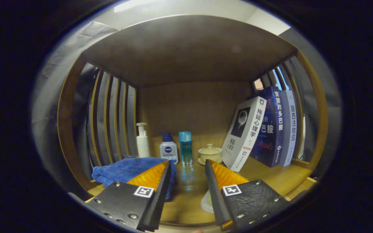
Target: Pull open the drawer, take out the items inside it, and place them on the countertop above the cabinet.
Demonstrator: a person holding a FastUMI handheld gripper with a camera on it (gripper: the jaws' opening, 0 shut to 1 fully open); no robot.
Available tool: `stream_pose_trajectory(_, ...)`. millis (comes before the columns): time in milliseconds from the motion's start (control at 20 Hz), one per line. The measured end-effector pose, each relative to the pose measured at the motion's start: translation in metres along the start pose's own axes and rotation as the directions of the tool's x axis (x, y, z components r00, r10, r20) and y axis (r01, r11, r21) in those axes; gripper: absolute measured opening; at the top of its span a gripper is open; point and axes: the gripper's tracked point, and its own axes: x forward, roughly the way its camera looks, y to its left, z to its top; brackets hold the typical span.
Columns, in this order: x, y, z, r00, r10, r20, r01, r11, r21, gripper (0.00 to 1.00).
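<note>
My gripper (187, 161) hovers low over the wooden countertop (186, 197), open, with nothing between its fingers. A folded blue towel (125, 170) lies on the countertop just behind the left finger. Beyond the fingertips, along the back panel, stand a white pump bottle (142, 140), a white bottle with a blue cap (168, 149), a clear blue bottle (186, 149) and a pale lidded cup on a saucer (209, 153). A small pale round thing (205, 202) lies on the countertop against the inner side of the right finger; I cannot tell what it is.
Three books (264, 129) lean against the slatted right side (306, 106). A slatted left side (108, 123) and a wooden shelf overhead (186, 51) box in the countertop. Bare wood shows between the fingers and ahead of the right finger.
</note>
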Motion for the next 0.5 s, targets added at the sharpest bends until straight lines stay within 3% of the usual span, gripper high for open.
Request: stream_pose_trajectory(500,-0.0013,-0.0045,0.0015,1.000,-0.011,0.006,0.011,1.000,0.020,0.63)
